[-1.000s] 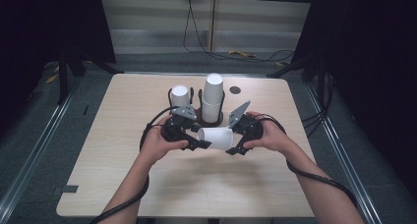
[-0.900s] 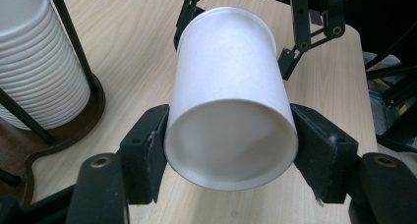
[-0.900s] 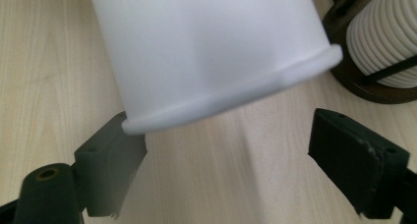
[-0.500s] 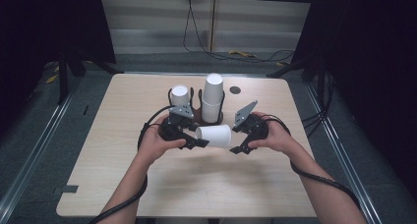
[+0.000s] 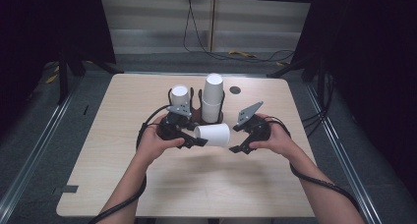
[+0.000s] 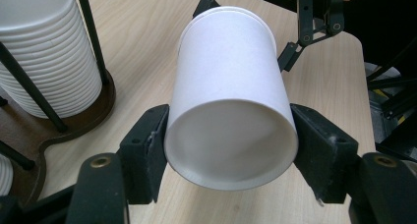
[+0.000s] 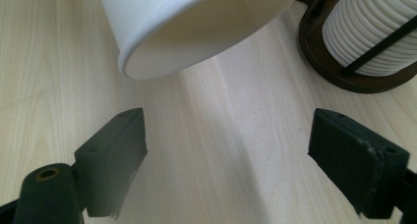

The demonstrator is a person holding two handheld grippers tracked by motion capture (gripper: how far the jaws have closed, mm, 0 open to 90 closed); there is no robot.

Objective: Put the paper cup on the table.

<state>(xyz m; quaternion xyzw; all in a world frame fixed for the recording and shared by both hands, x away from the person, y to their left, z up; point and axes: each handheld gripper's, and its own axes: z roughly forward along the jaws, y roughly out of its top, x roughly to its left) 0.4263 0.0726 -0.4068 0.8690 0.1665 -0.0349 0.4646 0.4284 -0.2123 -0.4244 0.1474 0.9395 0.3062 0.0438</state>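
Your left gripper (image 5: pixel 196 141) is pinching a white paper cup (image 5: pixel 212 134) by its base end, one pad pressed to each side of the cup wall, as the left gripper view (image 6: pixel 231 150) shows plainly. The cup lies on its side above the wooden table (image 5: pixel 123 184), near the table's centre, with its closed bottom toward your left hand (image 5: pixel 156 144) and its open rim pointing to 3 o'clock, toward your right gripper (image 5: pixel 235 138). That right gripper's jaws are spread wide and have just been opening further; in the right gripper view (image 7: pixel 226 160) nothing sits between the pads, and the cup's rim (image 7: pixel 162 52) hangs just beyond them at 12 o'clock, apart from both. Your right hand (image 5: pixel 275 139) holds its gripper just at 3 o'clock of the cup. At 12 o'clock of the cup stands a dark wire cup holder (image 5: pixel 196 117), carrying a tall stack of cups (image 5: pixel 212 97) and a shorter stack (image 5: pixel 180 94) at its 9 o'clock.
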